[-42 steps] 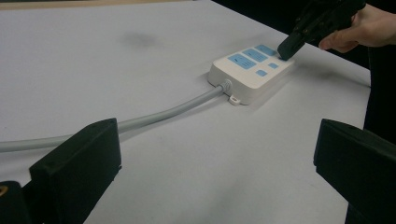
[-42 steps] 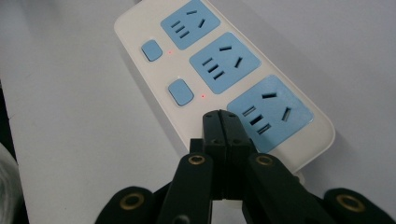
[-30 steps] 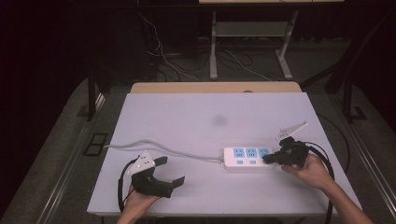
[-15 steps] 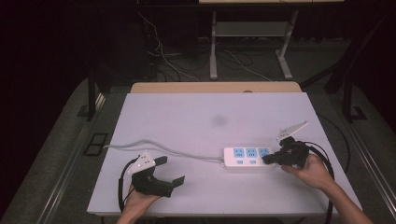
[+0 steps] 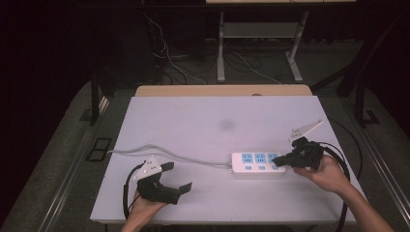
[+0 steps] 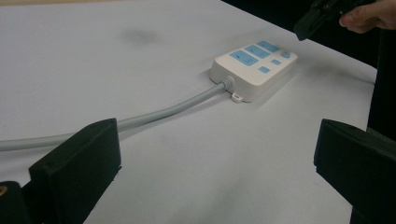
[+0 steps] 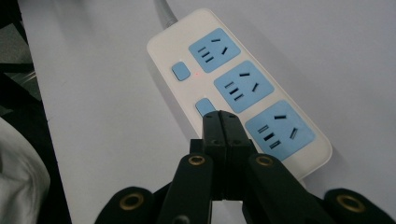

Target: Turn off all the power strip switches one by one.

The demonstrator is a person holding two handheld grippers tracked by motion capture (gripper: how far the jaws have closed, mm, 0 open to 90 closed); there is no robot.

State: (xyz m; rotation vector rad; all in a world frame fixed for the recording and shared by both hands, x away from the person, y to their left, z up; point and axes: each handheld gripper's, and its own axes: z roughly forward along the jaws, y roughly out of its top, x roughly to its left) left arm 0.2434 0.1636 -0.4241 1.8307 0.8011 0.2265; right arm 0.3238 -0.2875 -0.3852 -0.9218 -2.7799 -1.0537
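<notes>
A white power strip (image 5: 257, 165) with three blue sockets and small blue switches lies on the white table (image 5: 212, 121), right of centre. Its grey cable (image 5: 169, 155) runs off to the left. My right gripper (image 5: 279, 163) is shut, empty, its tips over the strip's right end. In the right gripper view the closed tips (image 7: 220, 117) hover just above the strip (image 7: 233, 88), next to the middle blue switch (image 7: 204, 106). My left gripper (image 5: 175, 176) rests open near the table's front left. Across its wide gap the left gripper view shows the strip (image 6: 254, 67) and cable (image 6: 154, 114).
The table's front edge lies just below both hands. Behind the table stand a wooden-edged board (image 5: 222, 90), metal stand legs (image 5: 221, 53) and loose floor cables (image 5: 251, 67). A black cable loops behind each gripper.
</notes>
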